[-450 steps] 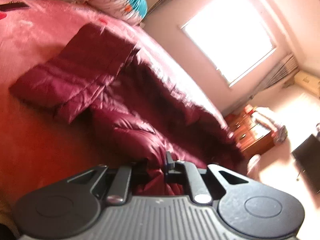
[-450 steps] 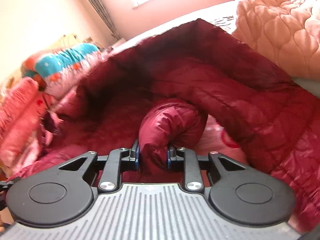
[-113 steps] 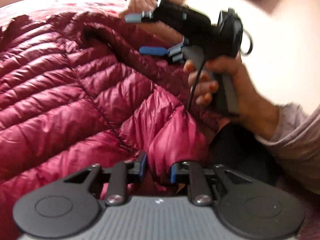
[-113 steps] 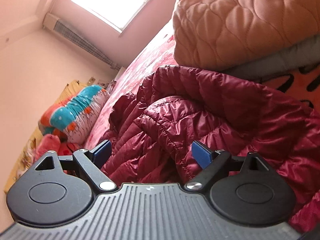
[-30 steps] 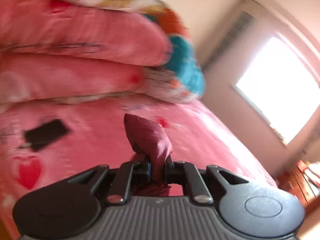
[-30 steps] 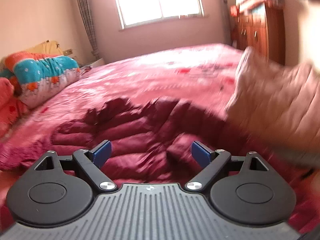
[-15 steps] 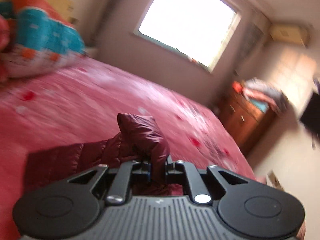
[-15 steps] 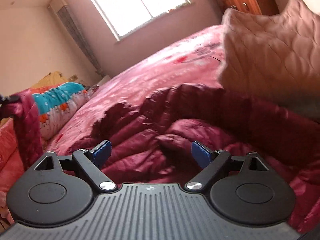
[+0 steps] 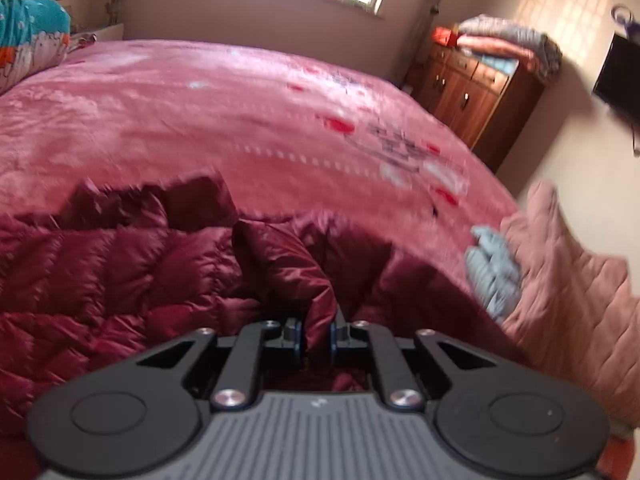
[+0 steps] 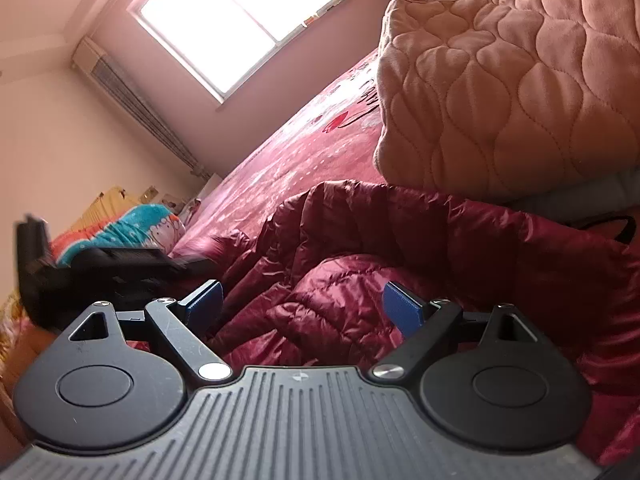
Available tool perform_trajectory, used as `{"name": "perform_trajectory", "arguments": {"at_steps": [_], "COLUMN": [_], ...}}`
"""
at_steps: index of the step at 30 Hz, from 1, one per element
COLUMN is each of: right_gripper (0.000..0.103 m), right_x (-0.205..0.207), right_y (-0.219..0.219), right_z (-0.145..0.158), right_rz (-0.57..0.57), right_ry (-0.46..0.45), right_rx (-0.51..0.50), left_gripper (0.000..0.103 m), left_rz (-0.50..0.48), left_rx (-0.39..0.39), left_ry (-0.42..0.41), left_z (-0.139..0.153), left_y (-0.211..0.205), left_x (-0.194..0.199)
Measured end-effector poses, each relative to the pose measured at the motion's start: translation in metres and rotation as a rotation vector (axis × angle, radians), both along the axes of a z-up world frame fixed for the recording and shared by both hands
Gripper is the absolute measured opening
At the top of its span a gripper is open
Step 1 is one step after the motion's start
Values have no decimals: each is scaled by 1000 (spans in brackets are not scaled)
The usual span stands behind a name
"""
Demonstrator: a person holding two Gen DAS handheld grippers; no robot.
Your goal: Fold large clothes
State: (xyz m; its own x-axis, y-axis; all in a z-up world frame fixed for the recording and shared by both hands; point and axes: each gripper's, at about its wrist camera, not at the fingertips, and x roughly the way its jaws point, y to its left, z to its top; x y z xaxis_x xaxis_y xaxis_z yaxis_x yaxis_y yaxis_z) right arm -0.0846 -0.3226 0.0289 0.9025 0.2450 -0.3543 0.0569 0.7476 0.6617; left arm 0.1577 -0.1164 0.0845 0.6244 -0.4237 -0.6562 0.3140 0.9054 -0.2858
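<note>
Your left gripper (image 9: 316, 340) pinched tight on a fold of the jacket (image 9: 120, 272), your right gripper (image 10: 302, 306) spread wide and empty above it, quilt (image 10: 520, 80) ahead to its right

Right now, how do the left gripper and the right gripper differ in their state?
The left gripper is shut on a fold of the maroon down jacket; the right gripper is open and holds nothing. The left pads pinch fabric; the right pads stand apart above it. Both point toward the jacket on the bed.
</note>
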Motion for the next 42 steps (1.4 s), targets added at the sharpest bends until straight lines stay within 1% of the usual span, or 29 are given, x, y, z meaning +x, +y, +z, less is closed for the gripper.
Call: {"name": "perform_trajectory", "arguments": {"at_steps": [4,5,6,7,9,10,12,13,15,17,20,24,28,32,35,38,42], "right_gripper": [103,103,103,103,103,103,103,103,103,103,103,103,103,103,103,103,103], "right_x": [2,1,1,1,-2,0,0,0,0,0,-1,1,7,14,16,17,19], "right_y": [-1,-1,-1,-2,-4,-6,-8,-9,-10,-11,-7,3,9,11,13,16,23], "right_z": [-2,-1,-1,-1,-1,-2,-3,-3,-3,-2,0,4,1,-7,-10,-10,-12], "right_rz": [3,4,4,2,-6,-10,-18,-21,-22,-19,-6,26,45,44,40,43,51], "right_ry": [3,2,1,1,3,5,6,6,7,4,-5,-14,1,34,45,49,54], "right_rx": [20,24,27,30,32,34,36,36,34,28,2,-66,-76,-71,-83,-106,-135], "left_gripper": [18,26,36,40,49,51,57,58,59,59,58,52,50,51,51,51,50], "left_rz": [-6,-8,-14,-24,-40,-47,-70,-74,-70,-35,73,260,382,424,434,445,446], "left_rx": [5,0,-14,-32,-62,-71,-81,-77,-52,-5,64,163,192,203,219,214,225], "left_ry": [28,26,26,26,23,14,-33,-60,-106,-133,-154,-157,-126,-98,-105,-101,-101], "left_z": [-20,-22,-24,-25,-23,-18,-9,-3,3,4,-5,-21,-38,-54,-61,-68,-67], "left_y": [-16,-17,-17,-19,-22,-22,-21,-18,-6,10,45,100,146,167,172,176,175], "left_x": [0,-2,-3,-5,-8,-12,-23,-29,-40,-46,-41,-32,-20,-3,7,14,11]}}
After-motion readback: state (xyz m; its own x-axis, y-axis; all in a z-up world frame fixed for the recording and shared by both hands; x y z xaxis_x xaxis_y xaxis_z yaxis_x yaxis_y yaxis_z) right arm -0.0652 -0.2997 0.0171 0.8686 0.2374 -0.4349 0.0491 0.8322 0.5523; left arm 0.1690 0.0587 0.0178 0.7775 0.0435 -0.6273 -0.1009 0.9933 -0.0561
